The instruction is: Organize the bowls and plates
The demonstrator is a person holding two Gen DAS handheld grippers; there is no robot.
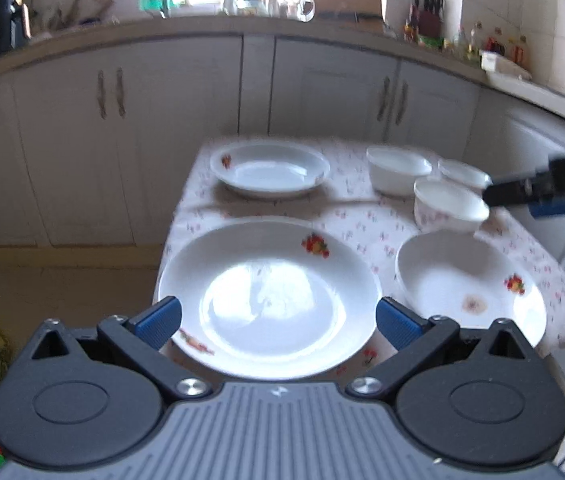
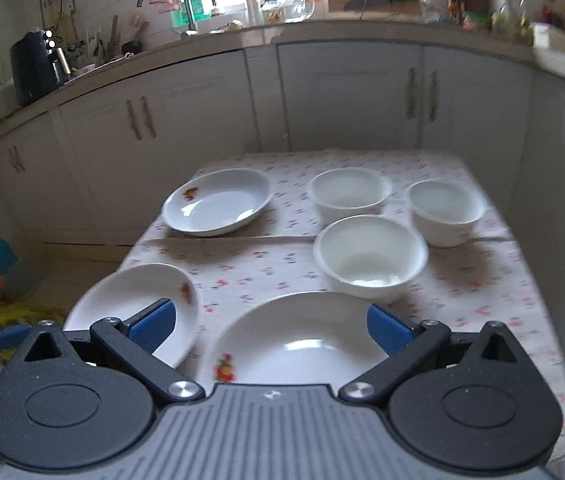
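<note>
On bench (image 2: 462, 280): 3 plates, 3 bowls laid apart. Both tools, left tool (image 1: 278, 320) and right tool (image 2: 268, 326), released, nothing held. Near plate (image 1: 268, 296) best pinched at rim, lifted level.

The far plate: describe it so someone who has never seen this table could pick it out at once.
Start at the small table with the flowered cloth in front of the white kitchen cabinets. On its cabinet side, left of the three white bowls, lies the far plate. It is shallow and white with one fruit print on its rim, and it is the only plate on the far half; the other two sit at the near edge.
</note>
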